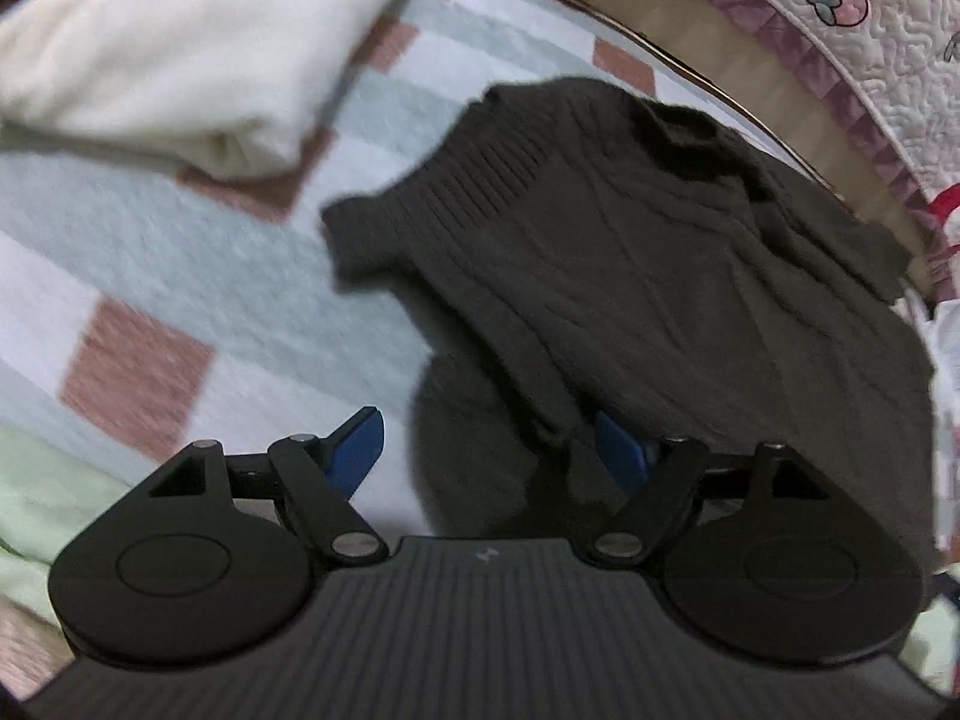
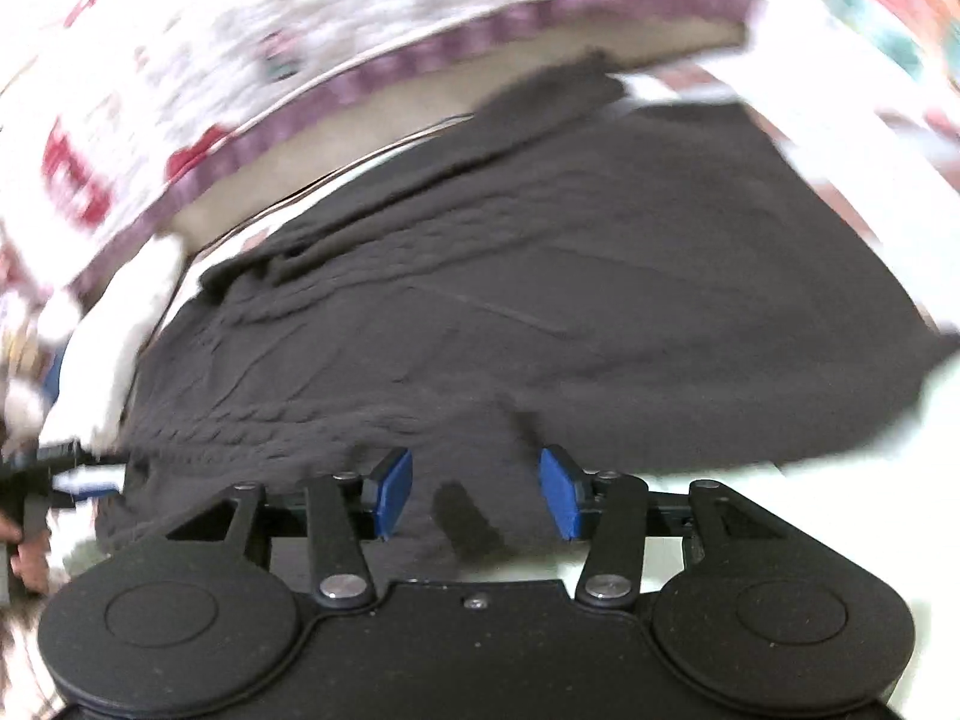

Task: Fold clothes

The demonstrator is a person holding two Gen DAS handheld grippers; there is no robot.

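Note:
A dark grey knitted sweater [image 1: 672,276] lies spread on a checked bedspread [image 1: 198,276], collar toward the far edge. My left gripper [image 1: 489,450] is open, its blue pads wide apart, at the sweater's near hem; the right pad is partly covered by the hem. In the right wrist view the same sweater [image 2: 600,276] fills the middle. My right gripper [image 2: 477,495] is open with its blue pads apart, and the sweater's near edge lies between and just beyond them. The view is blurred.
A cream folded cloth or pillow [image 1: 198,42] lies at the far left. A quilted cover with a purple border [image 1: 840,48] runs along the far edge past a tan strip; it also shows in the right wrist view [image 2: 252,66]. The other gripper shows at the left edge [image 2: 36,480].

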